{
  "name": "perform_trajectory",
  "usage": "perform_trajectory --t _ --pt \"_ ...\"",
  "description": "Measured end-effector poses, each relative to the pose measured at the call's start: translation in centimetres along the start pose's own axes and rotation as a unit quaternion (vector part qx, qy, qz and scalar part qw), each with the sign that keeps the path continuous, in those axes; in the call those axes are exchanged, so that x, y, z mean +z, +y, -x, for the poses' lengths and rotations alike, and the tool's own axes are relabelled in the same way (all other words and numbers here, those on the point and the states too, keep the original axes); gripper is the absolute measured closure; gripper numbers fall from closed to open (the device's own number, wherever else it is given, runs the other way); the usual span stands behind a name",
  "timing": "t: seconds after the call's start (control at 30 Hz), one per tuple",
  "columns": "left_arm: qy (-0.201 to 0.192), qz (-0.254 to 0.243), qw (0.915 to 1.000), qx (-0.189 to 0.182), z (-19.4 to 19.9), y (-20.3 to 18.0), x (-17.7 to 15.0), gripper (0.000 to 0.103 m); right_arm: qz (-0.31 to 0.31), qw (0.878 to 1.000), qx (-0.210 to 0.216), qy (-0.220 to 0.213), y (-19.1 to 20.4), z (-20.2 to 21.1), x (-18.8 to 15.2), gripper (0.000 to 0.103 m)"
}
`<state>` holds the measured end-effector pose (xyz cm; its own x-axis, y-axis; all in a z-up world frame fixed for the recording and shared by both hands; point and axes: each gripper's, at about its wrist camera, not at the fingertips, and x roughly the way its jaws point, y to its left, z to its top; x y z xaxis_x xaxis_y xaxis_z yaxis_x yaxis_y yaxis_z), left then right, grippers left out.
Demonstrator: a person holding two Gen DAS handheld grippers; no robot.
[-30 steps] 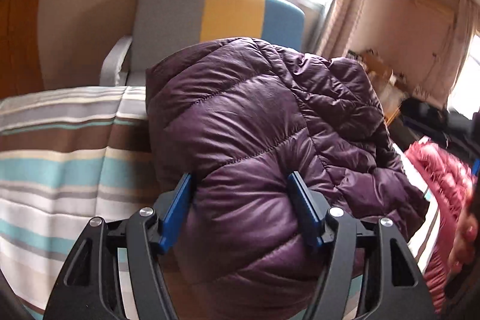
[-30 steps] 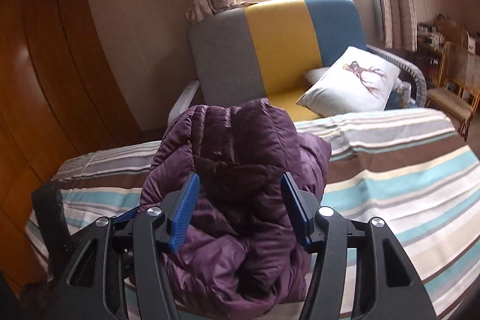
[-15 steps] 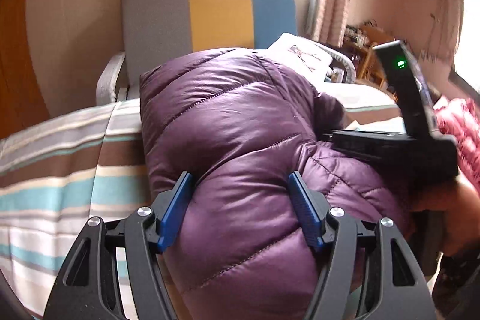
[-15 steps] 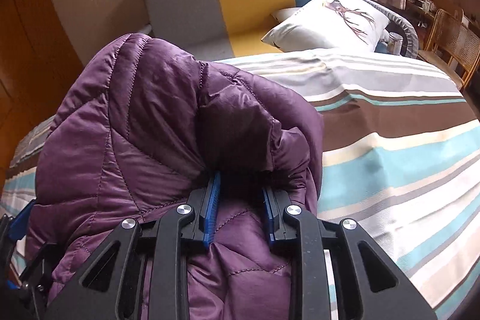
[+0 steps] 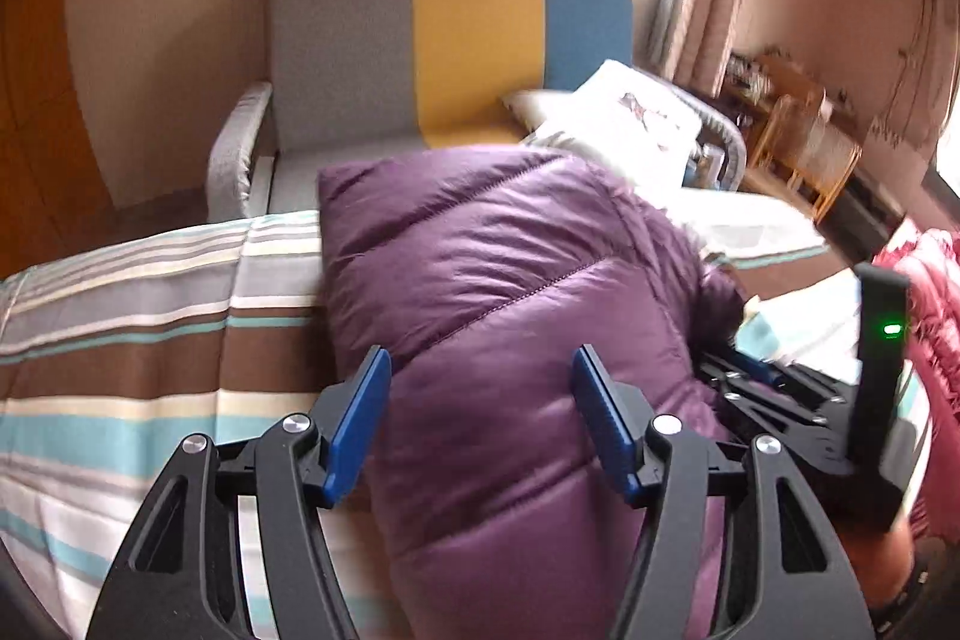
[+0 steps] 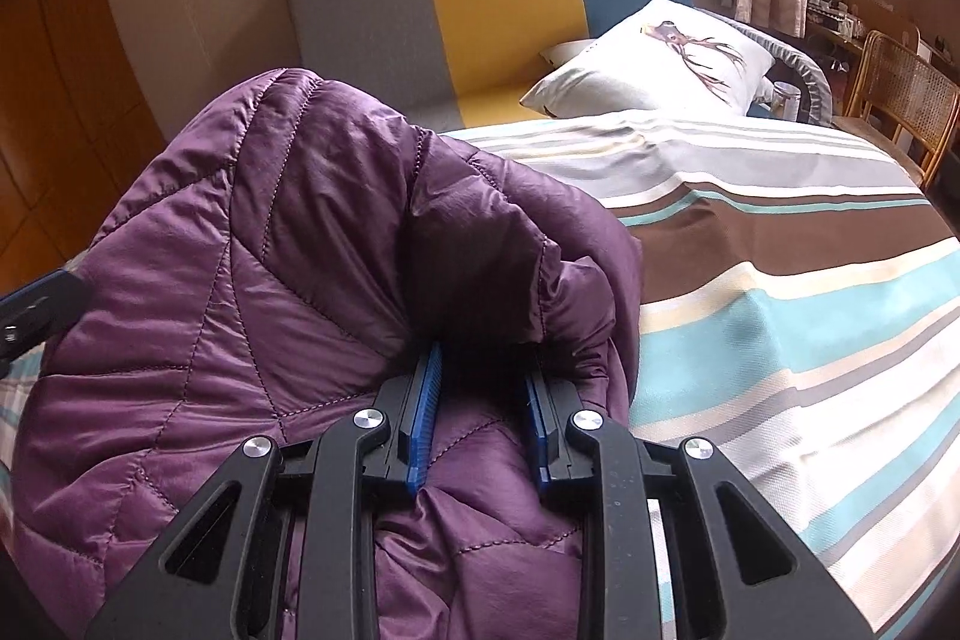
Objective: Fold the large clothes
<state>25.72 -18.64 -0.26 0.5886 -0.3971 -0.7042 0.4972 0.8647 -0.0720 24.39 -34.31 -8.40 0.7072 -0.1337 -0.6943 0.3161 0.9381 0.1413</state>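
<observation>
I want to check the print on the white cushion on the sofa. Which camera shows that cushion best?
The right wrist view: the white cushion is sharp and unblocked, with its antlered-deer print clear. In the left wrist view the cushion is blurred, its lower edge hidden behind the purple jacket, and the print unreadable.

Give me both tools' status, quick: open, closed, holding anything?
Left tool: open, pads straddling the purple down jacket without pinching it.
Right tool: closed on a fold of the purple down jacket.
</observation>
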Motion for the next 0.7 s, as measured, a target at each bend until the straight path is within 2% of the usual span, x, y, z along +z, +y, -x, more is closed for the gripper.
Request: perform_trajectory --t 0.17,0.37,0.5,0.7 --pt "0.022 -0.039 0.9983 0.037 -4.1 -1.2 -0.8 0.037 0.005 1.000 -0.001 0.001 -0.2 -0.3 0.1 0.079" --pt "0.014 -0.028 0.9990 0.031 -4.5 -0.7 -1.5 0.037 0.026 1.000 -0.011 0.002 0.3 0.0 0.2 0.079" --pt "0.011 -0.028 0.9989 0.036 -4.2 -0.6 -1.7 0.037 0.026 1.000 -0.004 0.012 0.2 1.9 1.2 0.079" --pt "0.003 -0.020 0.9988 0.044 -3.7 -1.2 -2.1 0.037 0.024 0.999 0.005 -0.039 1.3 6.7 2.8 0.079"
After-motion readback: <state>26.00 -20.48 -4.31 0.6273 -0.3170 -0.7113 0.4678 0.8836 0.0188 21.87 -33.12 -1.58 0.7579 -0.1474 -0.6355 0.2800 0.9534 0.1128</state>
